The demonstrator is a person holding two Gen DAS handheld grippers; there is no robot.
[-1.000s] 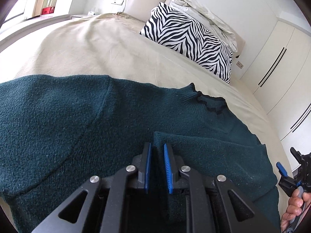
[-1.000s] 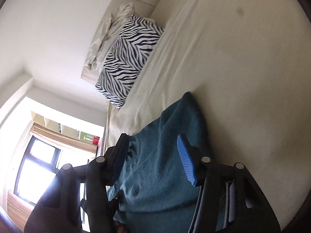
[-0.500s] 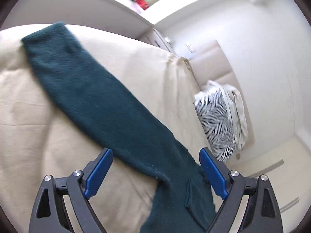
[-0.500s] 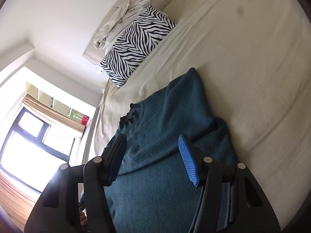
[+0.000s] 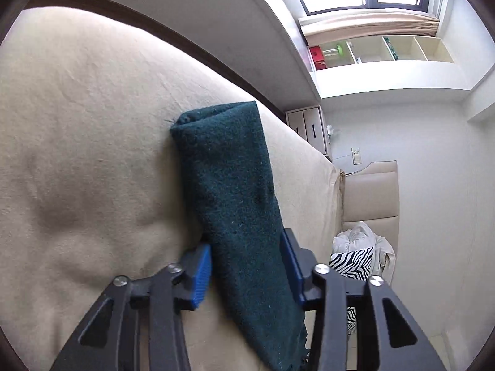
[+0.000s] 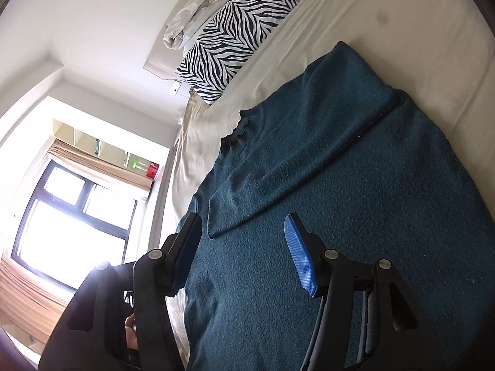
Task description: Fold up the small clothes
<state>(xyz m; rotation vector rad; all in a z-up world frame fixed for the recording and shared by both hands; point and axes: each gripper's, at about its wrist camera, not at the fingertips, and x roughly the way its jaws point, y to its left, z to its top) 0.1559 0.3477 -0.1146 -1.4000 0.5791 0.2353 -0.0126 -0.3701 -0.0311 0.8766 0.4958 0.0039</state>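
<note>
Item: dark green sweater [image 6: 355,185], spread on the beige bed [image 5: 77,154], one sleeve [image 6: 309,167] folded across the body.

My left gripper [image 5: 244,275]: straddles the other sleeve [image 5: 229,191], blue pads at its edges; firm clamp or not, I cannot tell.

My right gripper [image 6: 244,253]: jaws apart, empty, above the body.

Risks: thick knit slipping out mid-carry; sleeve landing crooked; unpinned body dragging, undoing the fold.

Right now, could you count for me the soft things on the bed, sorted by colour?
Teal: 1, the sweater
Zebra black-and-white: 1, the pillow
White: 1, the crumpled cloth by the pillow
Total: 3
</note>
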